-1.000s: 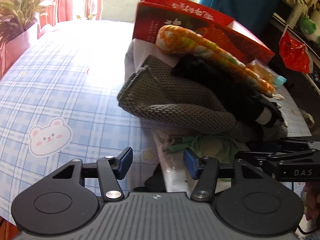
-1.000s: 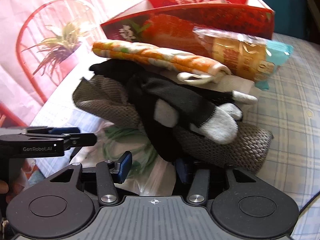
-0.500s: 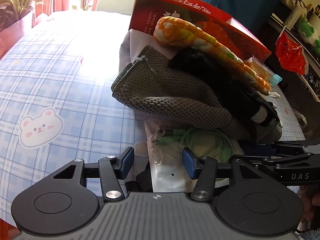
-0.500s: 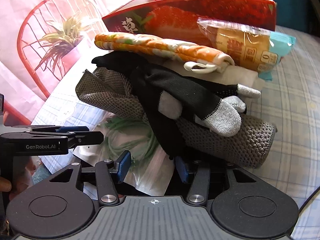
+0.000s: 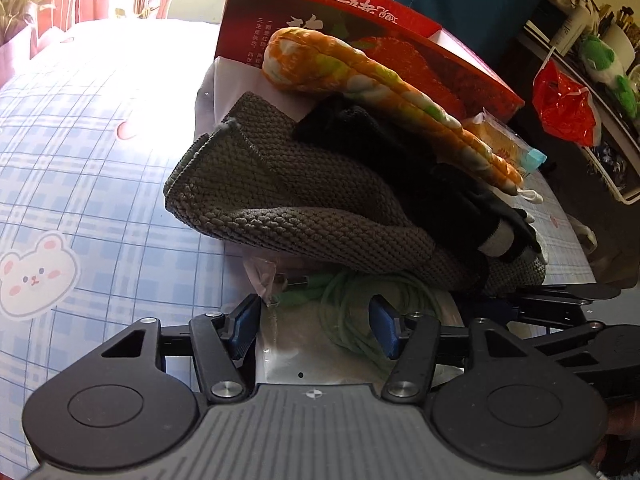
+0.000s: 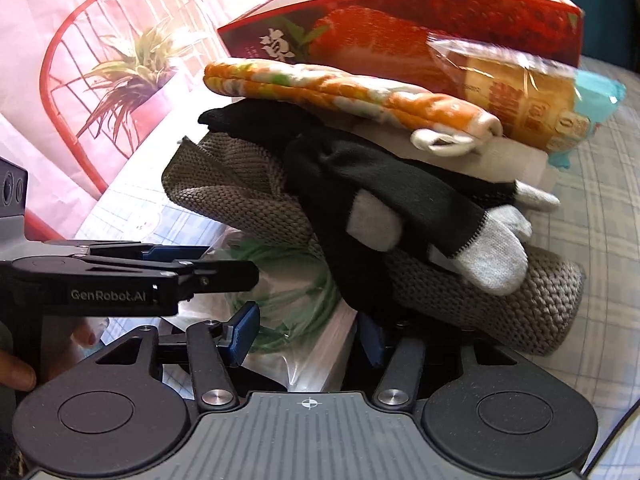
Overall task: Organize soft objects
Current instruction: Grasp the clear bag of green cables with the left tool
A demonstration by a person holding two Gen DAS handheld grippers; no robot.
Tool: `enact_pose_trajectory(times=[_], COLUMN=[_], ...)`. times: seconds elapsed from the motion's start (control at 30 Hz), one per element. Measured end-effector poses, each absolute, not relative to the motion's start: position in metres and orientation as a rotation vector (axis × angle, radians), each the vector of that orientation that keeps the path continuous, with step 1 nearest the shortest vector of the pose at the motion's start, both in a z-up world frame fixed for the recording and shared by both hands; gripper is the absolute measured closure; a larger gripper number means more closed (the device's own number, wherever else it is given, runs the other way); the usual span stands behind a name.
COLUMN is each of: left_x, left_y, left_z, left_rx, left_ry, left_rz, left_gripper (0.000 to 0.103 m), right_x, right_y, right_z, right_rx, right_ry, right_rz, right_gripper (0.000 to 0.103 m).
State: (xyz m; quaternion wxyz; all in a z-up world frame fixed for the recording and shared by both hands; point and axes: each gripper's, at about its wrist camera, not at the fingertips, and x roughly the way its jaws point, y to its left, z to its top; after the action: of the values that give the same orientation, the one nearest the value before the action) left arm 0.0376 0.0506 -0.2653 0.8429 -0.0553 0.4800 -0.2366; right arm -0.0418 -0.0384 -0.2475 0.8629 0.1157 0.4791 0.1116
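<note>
While open, left hand-held gripper [image 5: 314,330] straddles cable bag [image 5: 340,344] under knit cloth [image 5: 304,208].

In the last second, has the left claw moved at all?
Yes. The left claw has pushed forward toward the grey knitted cloth: the bagged green cable now lies between its open fingers, and the red box looms nearer.

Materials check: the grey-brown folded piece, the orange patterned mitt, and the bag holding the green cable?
Grey-brown folded piece: chunky knit, likely yarn or cord; coarse looped stitches, matte.
Orange patterned mitt: printed fabric, apparently padded; puffy quilted ridges, pale fabric loop at one end.
Bag over the green cable: clear thin plastic, glossy; glare, wrinkles, and the coil shows through.
</note>
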Motion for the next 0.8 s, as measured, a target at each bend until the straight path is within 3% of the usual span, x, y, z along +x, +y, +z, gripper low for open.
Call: enact_pose_trajectory(times=[0.6,0.8], left_x=[0.021,0.012], left_y=[0.053,0.049], left_z=[-0.229,-0.213], left_rx=[-0.139,-0.144], left_ry=[0.929,0.892], left_rz=[-0.511,-0.563], left_gripper=[0.044,0.048], right_x=[-0.051,-0.057], right_y=[-0.045,-0.037], right_z=[-0.227,-0.207], right_rx=[0.282,0.245], right_ry=[0.957,0.901], right_rz=[0.259,0.328], right_gripper=[0.056,0.065])
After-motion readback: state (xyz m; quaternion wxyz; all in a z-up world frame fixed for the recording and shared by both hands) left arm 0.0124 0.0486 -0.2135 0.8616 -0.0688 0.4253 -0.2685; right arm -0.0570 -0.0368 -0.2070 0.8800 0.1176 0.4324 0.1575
